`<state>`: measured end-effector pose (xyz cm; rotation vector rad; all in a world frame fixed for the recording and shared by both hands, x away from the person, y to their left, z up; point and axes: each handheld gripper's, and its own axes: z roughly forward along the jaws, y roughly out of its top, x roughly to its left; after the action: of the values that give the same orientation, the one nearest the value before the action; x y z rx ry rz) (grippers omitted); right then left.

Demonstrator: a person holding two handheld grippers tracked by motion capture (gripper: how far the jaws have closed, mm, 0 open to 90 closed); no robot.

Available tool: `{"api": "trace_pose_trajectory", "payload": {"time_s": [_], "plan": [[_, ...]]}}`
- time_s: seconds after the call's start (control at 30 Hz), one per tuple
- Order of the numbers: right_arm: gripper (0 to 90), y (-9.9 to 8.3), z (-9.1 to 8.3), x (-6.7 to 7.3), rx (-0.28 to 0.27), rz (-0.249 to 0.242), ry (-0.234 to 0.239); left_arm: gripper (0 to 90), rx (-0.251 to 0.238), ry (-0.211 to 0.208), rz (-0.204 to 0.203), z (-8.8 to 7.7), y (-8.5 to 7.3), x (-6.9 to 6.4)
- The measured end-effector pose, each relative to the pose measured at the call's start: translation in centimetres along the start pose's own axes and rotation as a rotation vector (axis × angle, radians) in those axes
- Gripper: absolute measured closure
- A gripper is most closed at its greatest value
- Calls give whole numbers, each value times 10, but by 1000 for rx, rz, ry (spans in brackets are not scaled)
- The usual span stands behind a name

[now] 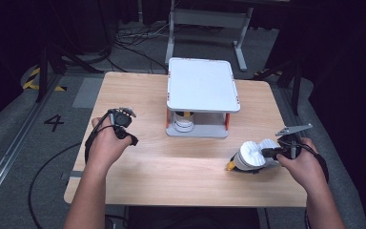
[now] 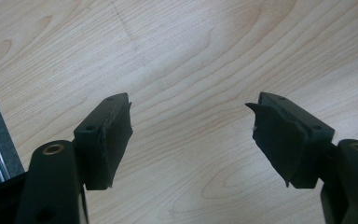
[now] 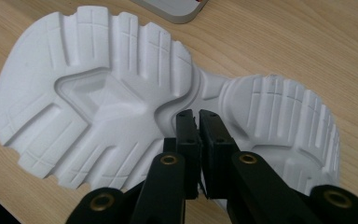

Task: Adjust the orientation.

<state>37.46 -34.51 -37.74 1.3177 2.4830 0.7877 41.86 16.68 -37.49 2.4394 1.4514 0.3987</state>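
my right fingers (image 3: 198, 116) are pinched almost together here, and what's caught between them looks like the edge of the white chunky-treaded rubber-soled shoe (image 3: 163, 98), right at the narrow waist of the sole. whether there's real material between the pads or they're just pressed shut against the side, i can't quite tell from the right gripper view, but they sit tight against it.

from the high view the white shoe (image 1: 252, 155) lies on its side near the right front of the light wooden counter (image 1: 171, 167), sole facing my right hand (image 1: 302, 162), its long axis running roughly across in front of that hand, a bit of yellow poking out at the far end. so this one's clearly the right hand's job: it's on the shoe, while my left hand (image 1: 107, 140) is well apart on the other side.

my left fingers (image 2: 191, 135) stand wide with nothing but bare wood between them.

straight ahead, mid-counter, is the small white two-level rack with orange posts (image 1: 202, 86), with something white and round tucked under its top shelf. that rack lies forward and to the left of the shoe, and i'd judge the next move swings that way.
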Motion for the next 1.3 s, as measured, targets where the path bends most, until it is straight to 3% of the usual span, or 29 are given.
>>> {"api": "trace_pose_trajectory", "payload": {"time_s": [0.17, 0.2, 0.43, 0.47, 0.5, 0.6, 0.8, 0.93, 0.97, 1.0, 1.03, 1.13, 1.2, 1.3], "plan": [[863, -4, -3, 0, 47, 20, 3, 279, 9, -6, 16, 3, 2, -3], [866, -6, -5, 2, 86, 26, 7, 279, 8, -11, 17, 4, 3, -4], [869, -15, -7, 6, 229, 43, 14, 278, 8, -16, 24, 5, 5, -6], [869, -15, -7, 6, 229, 43, 14, 278, 6, -15, 24, 5, 6, -6], [870, -20, -7, 6, 274, 53, 20, 277, 7, -16, 26, 5, 6, -6], [871, -22, -8, 6, 299, 57, 26, 277, 7, -17, 29, 6, 9, -6], [867, -32, 1, 7, 444, 55, 55, 275, 10, -26, 43, 9, 14, -10], [843, -31, 18, 7, 414, 48, 40, 274, 3, -33, 49, 9, 17, -11], [808, -25, 24, 7, 322, 37, 1, 273, 6, -34, 48, 10, 17, -11], [794, -22, 28, 8, 281, 39, -12, 273, 6, -31, 51, 10, 17, -10], [794, -22, 28, 8, 281, 39, -12, 273, 6, -31, 51, 10, 17, -10], [789, -17, 39, 7, 180, 15, -32, 273, 4, -31, 46, 10, 16, -8], [788, -16, 42, 7, 155, 7, -38, 274, -1, -35, 36, 9, 15, -7], [748, -16, 40, 7, 160, 10, -26, 274, -4, -32, 34, 8, 14, -6]]}}
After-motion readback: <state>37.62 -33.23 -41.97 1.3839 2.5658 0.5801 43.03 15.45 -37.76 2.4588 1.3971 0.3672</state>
